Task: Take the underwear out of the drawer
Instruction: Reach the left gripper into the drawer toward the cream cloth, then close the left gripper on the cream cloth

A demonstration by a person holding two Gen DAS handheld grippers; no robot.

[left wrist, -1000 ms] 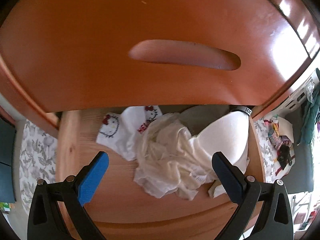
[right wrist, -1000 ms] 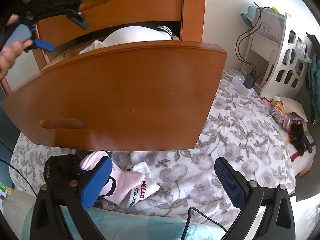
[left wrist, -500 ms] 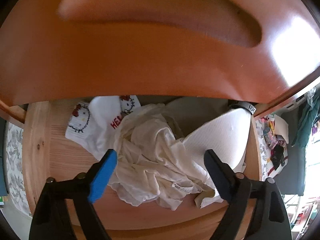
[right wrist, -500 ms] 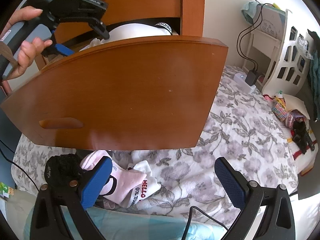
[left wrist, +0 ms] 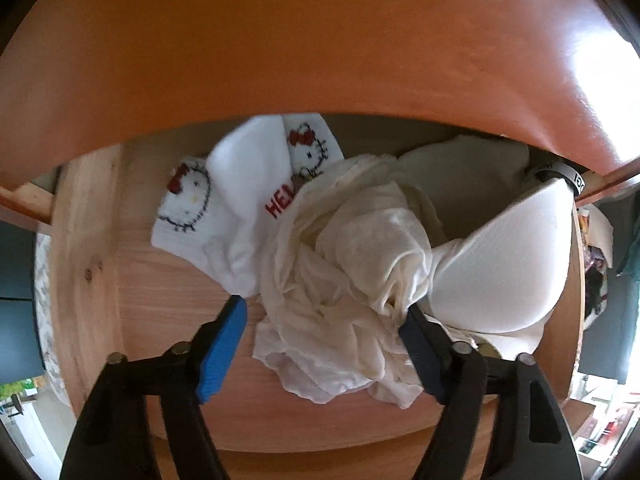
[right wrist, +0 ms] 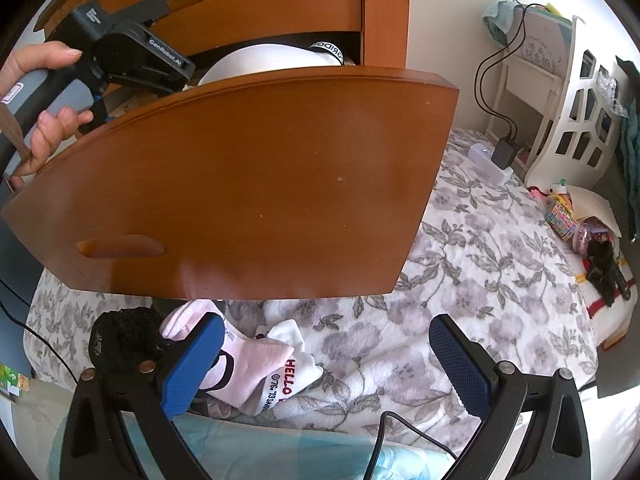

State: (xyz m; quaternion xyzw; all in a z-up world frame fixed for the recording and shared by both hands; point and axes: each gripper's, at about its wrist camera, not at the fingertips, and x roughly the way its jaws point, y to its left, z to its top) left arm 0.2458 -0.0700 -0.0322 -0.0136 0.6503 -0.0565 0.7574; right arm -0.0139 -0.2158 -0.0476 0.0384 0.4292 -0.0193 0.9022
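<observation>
My left gripper [left wrist: 322, 312] points straight down into the open wooden drawer [left wrist: 168, 340]. Its jaws are closing around crumpled cream underwear [left wrist: 352, 272]. The right finger [left wrist: 420, 344] is tucked into the fabric's edge, while the blue left pad [left wrist: 224, 344] stands just clear of it. White cat-print socks [left wrist: 224, 204] lie to the left of the underwear and a white padded bra cup [left wrist: 504, 264] to the right. In the right wrist view a hand [right wrist: 44, 120] holds the left tool behind the drawer front [right wrist: 240, 184]. My right gripper [right wrist: 325, 320] hangs open and empty above the bed.
The drawer above [left wrist: 320, 60] overhangs the open one closely. Below the drawer front, a floral blanket [right wrist: 480, 280] carries pink and white socks [right wrist: 248, 364] and a black lace garment [right wrist: 120, 340]. A white stand [right wrist: 560, 120] with cables is at the right.
My left gripper has sunk into the drawer and its jaws have narrowed around the cream underwear. The right gripper has stayed still.
</observation>
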